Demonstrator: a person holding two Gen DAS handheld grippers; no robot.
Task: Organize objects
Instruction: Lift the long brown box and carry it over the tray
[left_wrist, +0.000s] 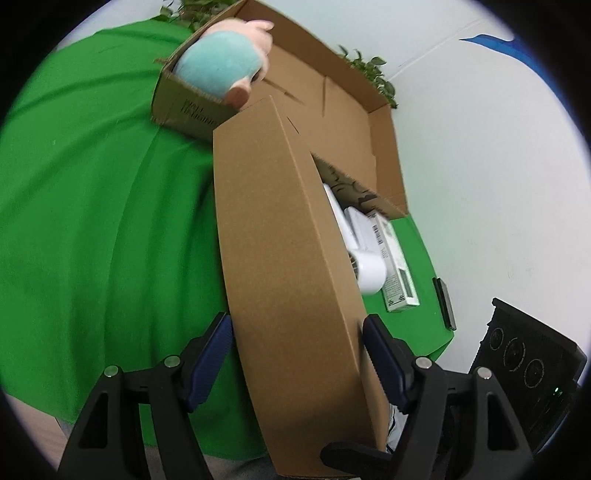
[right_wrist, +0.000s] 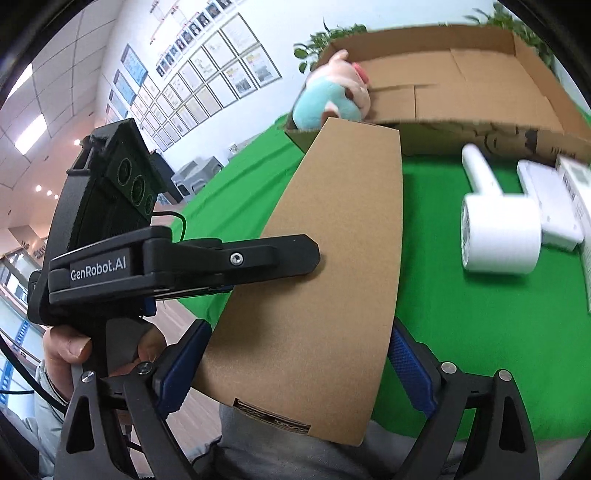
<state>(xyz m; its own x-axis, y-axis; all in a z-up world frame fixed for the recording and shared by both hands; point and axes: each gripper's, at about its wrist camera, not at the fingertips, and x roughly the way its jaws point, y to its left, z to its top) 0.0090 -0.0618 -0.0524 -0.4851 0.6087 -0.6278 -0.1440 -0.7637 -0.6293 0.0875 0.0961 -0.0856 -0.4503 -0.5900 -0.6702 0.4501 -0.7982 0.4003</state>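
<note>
A flat brown cardboard box (left_wrist: 288, 258) is held in the air between both grippers over the green table. My left gripper (left_wrist: 297, 358) is shut on its two faces; in the right wrist view this gripper (right_wrist: 221, 266) clamps the box's left side. My right gripper (right_wrist: 295, 369) is shut on the box (right_wrist: 332, 258) at its near end. Behind it stands a large open cardboard carton (right_wrist: 461, 81) with a teal and pink plush toy (right_wrist: 332, 96) in its left corner. A white hair dryer (right_wrist: 495, 221) and white boxes (right_wrist: 554, 206) lie on the cloth.
The green tablecloth (right_wrist: 461, 332) covers the table. A dark phone-like slab (left_wrist: 445, 302) lies near the table's edge. Plants (left_wrist: 373, 70) stand behind the carton by a white wall. The right gripper's black body (left_wrist: 524, 362) shows at the lower right of the left wrist view.
</note>
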